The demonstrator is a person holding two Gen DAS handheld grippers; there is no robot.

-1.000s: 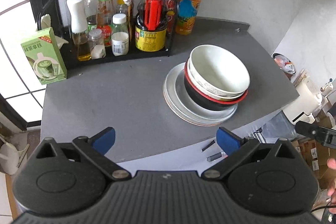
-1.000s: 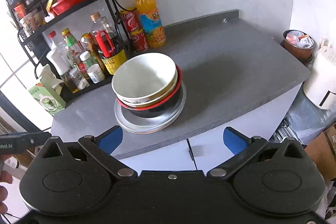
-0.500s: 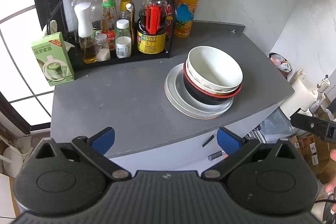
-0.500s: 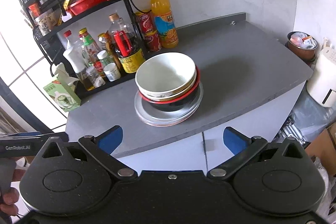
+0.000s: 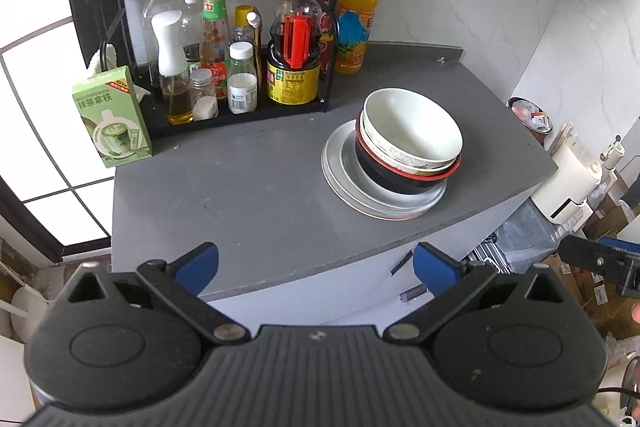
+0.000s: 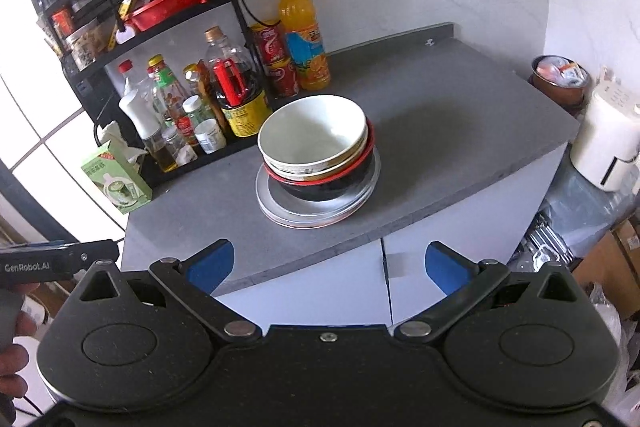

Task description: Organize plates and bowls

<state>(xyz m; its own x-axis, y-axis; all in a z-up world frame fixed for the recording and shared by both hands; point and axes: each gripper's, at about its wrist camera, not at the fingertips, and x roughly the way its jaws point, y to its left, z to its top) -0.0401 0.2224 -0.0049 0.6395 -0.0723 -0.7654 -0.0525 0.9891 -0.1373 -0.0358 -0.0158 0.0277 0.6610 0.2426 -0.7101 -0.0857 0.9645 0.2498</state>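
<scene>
The stack of bowls (image 5: 410, 143) on plates (image 5: 384, 199) sits mid-counter (image 5: 248, 195), ahead and right of the left tongs (image 5: 316, 263) and nearly straight ahead of the right tongs (image 6: 326, 261), both wide open, empty, well short of it.

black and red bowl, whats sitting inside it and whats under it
Nested inside the black and red bowl are a patterned bowl and, on top, a white bowl, empty. Underneath are stacked plates; how many is unclear, and their centres are covered.
</scene>
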